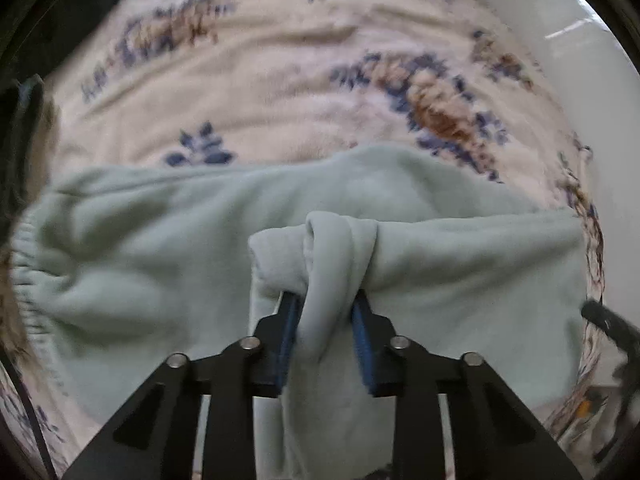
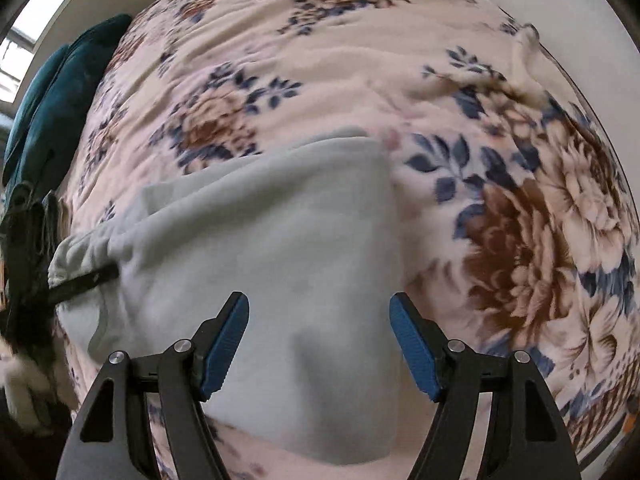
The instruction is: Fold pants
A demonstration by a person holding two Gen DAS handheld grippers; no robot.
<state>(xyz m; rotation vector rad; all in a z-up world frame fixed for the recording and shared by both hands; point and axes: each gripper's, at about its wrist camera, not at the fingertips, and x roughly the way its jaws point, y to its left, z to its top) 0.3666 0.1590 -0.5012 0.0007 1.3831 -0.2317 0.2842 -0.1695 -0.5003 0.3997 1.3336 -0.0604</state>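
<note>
Left tool (image 1: 326, 300) pinches a bunched fold of the pale green pants (image 1: 160, 248), which lie on the floral blanket (image 1: 260, 92). Right tool (image 2: 319, 312) hovers spread above them. Mid-fold, probably: you next carry the gripped fold across, then release.

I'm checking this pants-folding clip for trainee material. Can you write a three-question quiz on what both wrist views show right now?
1. True or false: the left gripper is shut on a bunched fold of the pale green pants.
2. Multiple choice: the right gripper is A) shut on the waistband, B) open above the pants, C) out of view.
3. Fill in: the pants lie on a ______ blanket printed in blue and brown.

Key: 1 true; 2 B; 3 floral.
</note>
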